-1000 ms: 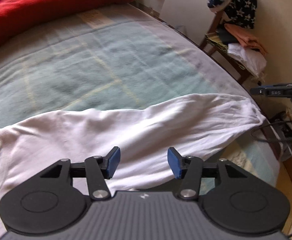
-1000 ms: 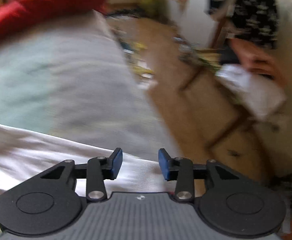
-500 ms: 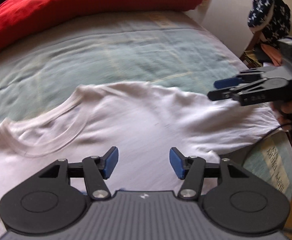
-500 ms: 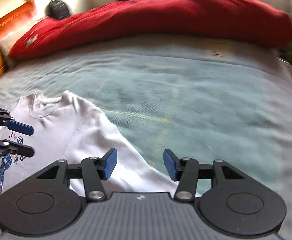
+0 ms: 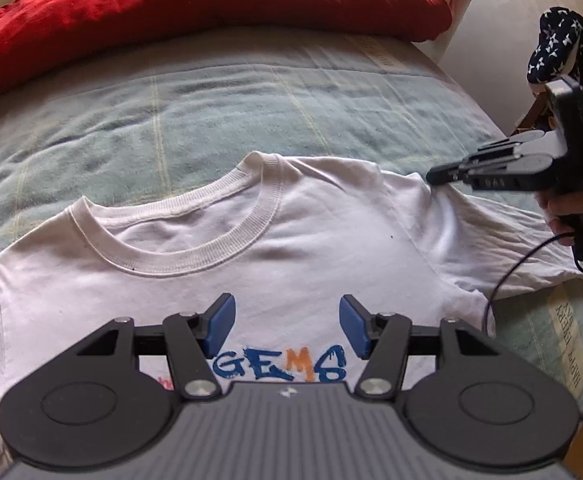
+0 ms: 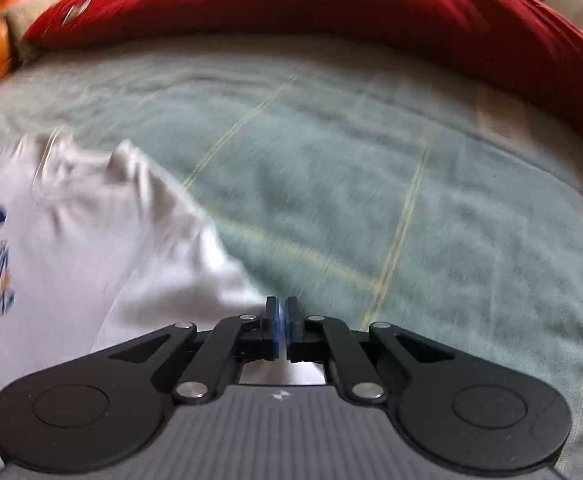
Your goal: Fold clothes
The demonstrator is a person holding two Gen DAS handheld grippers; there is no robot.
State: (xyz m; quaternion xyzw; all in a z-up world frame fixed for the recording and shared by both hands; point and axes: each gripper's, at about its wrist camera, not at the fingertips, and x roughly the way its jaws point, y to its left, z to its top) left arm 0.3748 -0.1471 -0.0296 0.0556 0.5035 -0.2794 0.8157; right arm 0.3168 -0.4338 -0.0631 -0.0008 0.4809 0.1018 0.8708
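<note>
A white T-shirt [image 5: 331, 240] with blue and orange lettering lies face up on the bed, collar toward the far side. My left gripper [image 5: 285, 326] is open and empty above the shirt's chest. My right gripper [image 5: 435, 178] shows in the left wrist view at the shirt's right shoulder seam, jaws together on the cloth. In the right wrist view the right gripper [image 6: 281, 322] is shut at the edge of the shirt [image 6: 91, 248]. The cloth between the pads is hardly visible there.
A pale green blanket [image 5: 211, 112] covers the bed. A red duvet [image 5: 171, 4] lies along the far side. A dark star-print garment [image 5: 563, 48] hangs at the right, past the bed's edge. A cable [image 5: 531, 264] trails from the right gripper.
Both grippers swung over the shirt; the left now sits above the chest print. The right gripper has gone from open to shut at the right shoulder.
</note>
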